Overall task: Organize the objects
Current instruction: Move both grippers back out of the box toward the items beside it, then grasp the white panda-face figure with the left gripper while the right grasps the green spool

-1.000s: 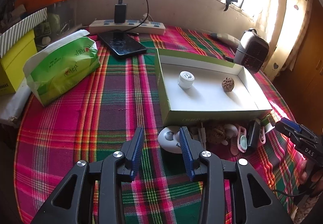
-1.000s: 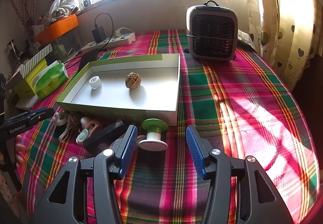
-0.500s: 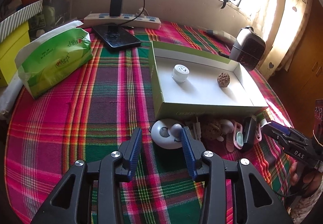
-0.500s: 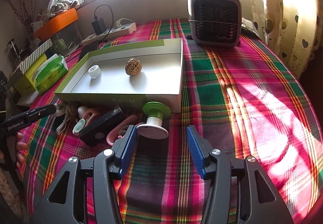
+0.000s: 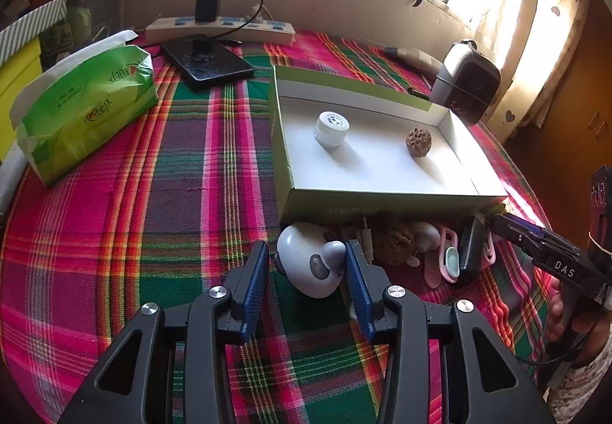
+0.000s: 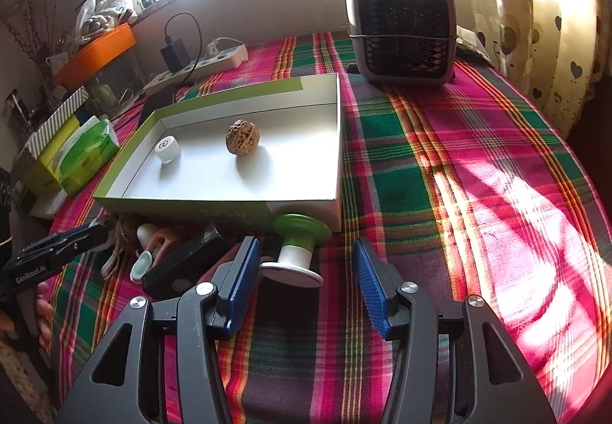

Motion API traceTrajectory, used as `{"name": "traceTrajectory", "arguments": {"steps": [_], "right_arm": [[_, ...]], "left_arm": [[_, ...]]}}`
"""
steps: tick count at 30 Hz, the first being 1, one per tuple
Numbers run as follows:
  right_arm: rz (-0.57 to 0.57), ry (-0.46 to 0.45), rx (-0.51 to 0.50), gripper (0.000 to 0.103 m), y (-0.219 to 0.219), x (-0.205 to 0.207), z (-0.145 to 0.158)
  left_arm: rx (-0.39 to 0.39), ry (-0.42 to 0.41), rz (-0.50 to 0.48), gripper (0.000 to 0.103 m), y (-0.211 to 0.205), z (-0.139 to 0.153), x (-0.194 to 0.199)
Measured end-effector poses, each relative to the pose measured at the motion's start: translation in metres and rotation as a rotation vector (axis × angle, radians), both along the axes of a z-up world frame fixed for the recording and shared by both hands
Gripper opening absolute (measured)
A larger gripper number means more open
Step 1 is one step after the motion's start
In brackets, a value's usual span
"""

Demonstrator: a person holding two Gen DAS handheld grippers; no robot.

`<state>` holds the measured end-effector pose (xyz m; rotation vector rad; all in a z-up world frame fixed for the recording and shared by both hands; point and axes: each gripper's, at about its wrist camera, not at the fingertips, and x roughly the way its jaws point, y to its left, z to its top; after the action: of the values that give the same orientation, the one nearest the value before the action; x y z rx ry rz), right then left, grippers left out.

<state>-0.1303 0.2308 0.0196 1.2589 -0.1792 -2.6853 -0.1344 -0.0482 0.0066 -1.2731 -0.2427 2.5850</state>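
— Two things already lie in the shallow box [image 5: 285, 141] at the middle of the tabletop [image 5: 114, 232]: a small white jar [image 5: 331, 129] toward its left wall and a walnut [image 5: 418, 142] toward its right. Everything else waiting to be sorted is bunched along the box's near wall.

— And which step is in hand?

— A double pick-up, I'd judge. The left gripper [image 5: 306, 267] has its jaws opening, spread around the white rounded gadget [image 5: 308, 261] at the left end of that row. The pads look just beside it and not pressing, though the right pad is so close I can't rule out contact.

— The right gripper [image 6: 306, 271]?

— Its fingers stand wide apart either side of the green-topped spool [image 6: 296, 251], which stands by the box's near right corner. Nothing is gripped there.

— So what does the next move call for?

— Closing each pair on its own piece squarely, then lifting over the near wall. The gadget is smooth and rounded, so it may squirt out of a shallow pinch.
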Motion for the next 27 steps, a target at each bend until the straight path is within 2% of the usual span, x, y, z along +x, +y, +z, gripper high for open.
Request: {"name": "traceTrajectory", "arguments": {"steps": [9, 17, 27], "right_arm": [[-0.019, -0.009, 0.005, 0.051, 0.0054, -0.0002, -0.0043], [-0.005, -0.008, 0.032, 0.036, 0.0032, -0.0022, -0.0055], [-0.004, -0.007, 0.039, 0.035, 0.0031, -0.0003, -0.0055]], "left_arm": [[0.012, 0.008, 0.007, 0.038, 0.0004, -0.0002, -0.0019], [0.033, 0.0, 0.018, 0.037, -0.0037, -0.0016, -0.0043], [0.027, 0.0, 0.038, 0.036, -0.0039, -0.0003, -0.0009]]}}
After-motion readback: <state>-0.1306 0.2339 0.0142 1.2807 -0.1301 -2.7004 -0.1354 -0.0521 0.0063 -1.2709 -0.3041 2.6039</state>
